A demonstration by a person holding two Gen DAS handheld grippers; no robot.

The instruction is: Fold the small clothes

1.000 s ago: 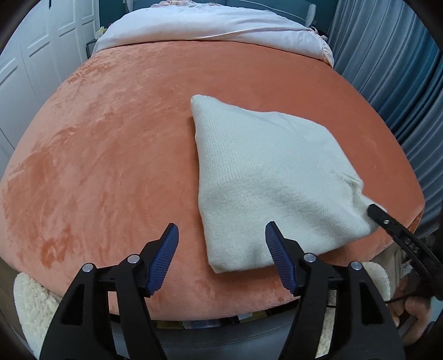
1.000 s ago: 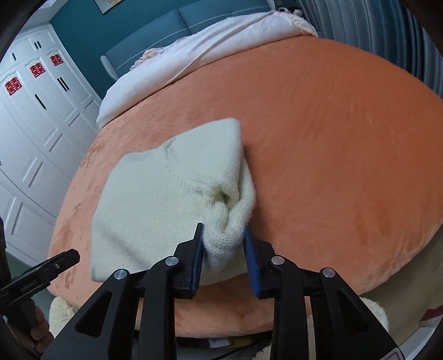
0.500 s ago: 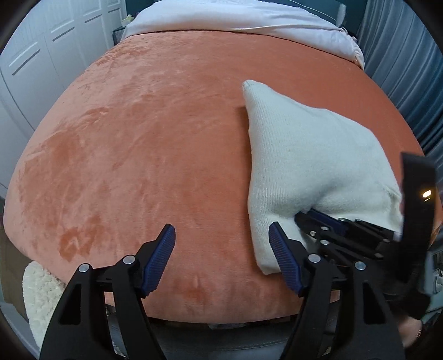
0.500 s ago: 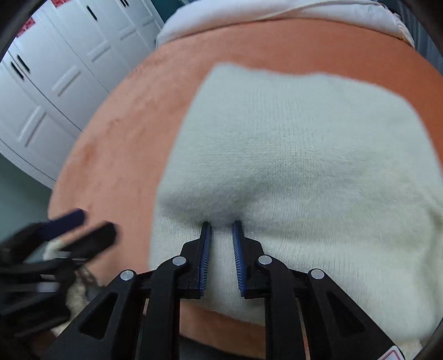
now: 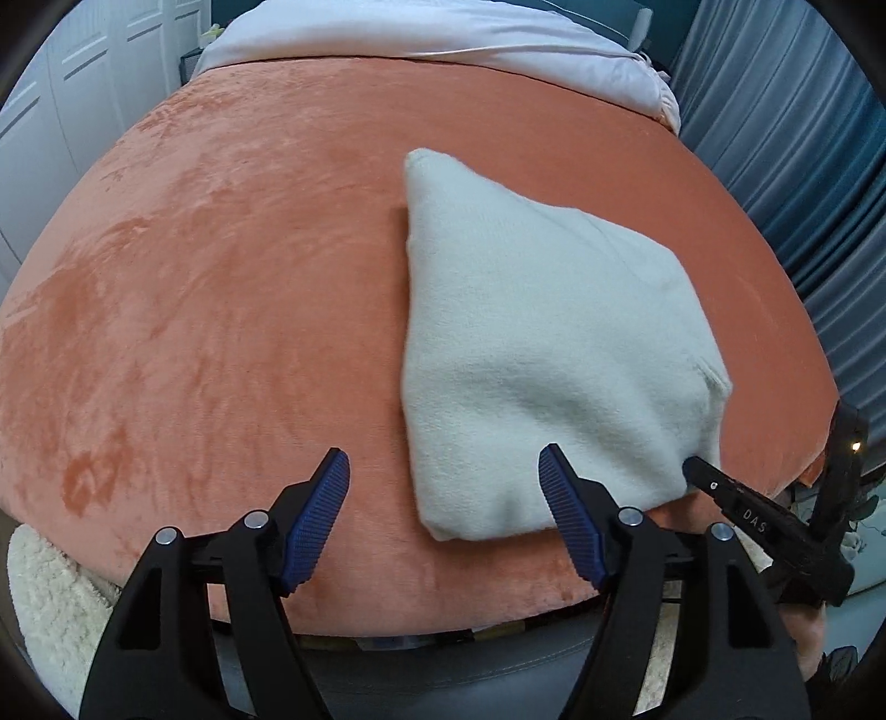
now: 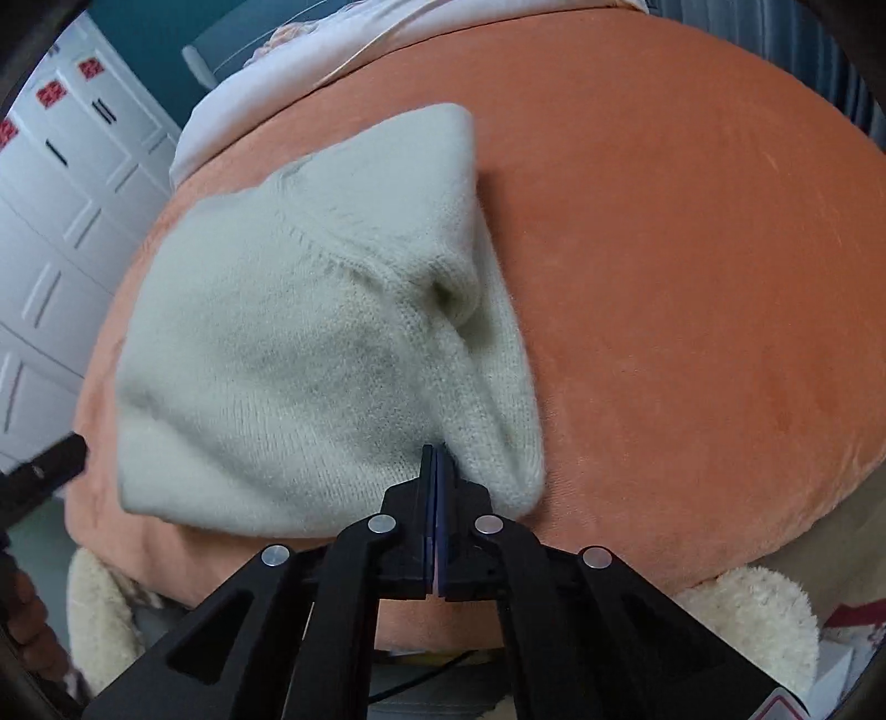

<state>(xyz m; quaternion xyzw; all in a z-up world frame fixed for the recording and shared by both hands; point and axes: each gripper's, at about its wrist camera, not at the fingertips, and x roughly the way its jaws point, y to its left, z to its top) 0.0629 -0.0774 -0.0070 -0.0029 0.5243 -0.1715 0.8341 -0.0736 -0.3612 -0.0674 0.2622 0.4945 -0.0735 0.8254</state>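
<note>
Now folded cream sweater [image 5: 548,354] ahead-right of wide left claw [image 5: 443,471]; right claw [image 6: 436,459] pinched at near edge.

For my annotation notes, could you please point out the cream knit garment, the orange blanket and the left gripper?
cream knit garment [image 5: 554,354], left wrist view, middle of its folded top face.
orange blanket [image 5: 221,277], left wrist view, bare plush left of the garment.
left gripper [image 5: 443,471], left wrist view, midway between its open fingertips.

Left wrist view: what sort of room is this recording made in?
Most likely a bedroom: a bed with an orange plush blanket and white bedding, white wardrobe doors, and blue curtains.
</note>
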